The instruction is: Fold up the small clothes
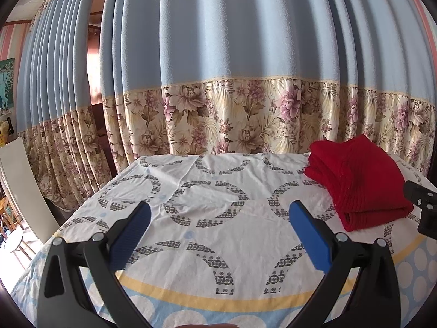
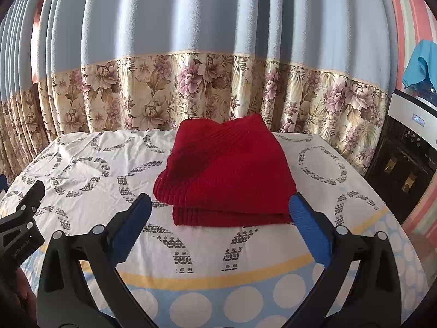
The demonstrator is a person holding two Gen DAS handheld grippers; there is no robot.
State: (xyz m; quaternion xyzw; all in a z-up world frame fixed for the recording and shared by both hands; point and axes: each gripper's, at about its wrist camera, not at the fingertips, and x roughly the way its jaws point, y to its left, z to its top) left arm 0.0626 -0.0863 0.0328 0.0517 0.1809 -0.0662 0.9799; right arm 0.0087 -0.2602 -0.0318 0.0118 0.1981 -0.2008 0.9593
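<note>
With its jaws spread wide and empty, the right gripper (image 2: 220,213) hovers just short of the folded red garment (image 2: 225,175) on the bench (image 2: 82,164). Nudging the top layer could undo the fold. The left gripper (image 1: 220,216), equally spread, sits aside.

Left gripper (image 1: 220,229), right gripper (image 2: 220,228) agape

faint pale lettering on black body of left gripper (image 2: 19,229), right wrist view: too small and skewed to read. lit display on dispenser (image 2: 418,121): blurred, unreadable. no other text legible.
</note>
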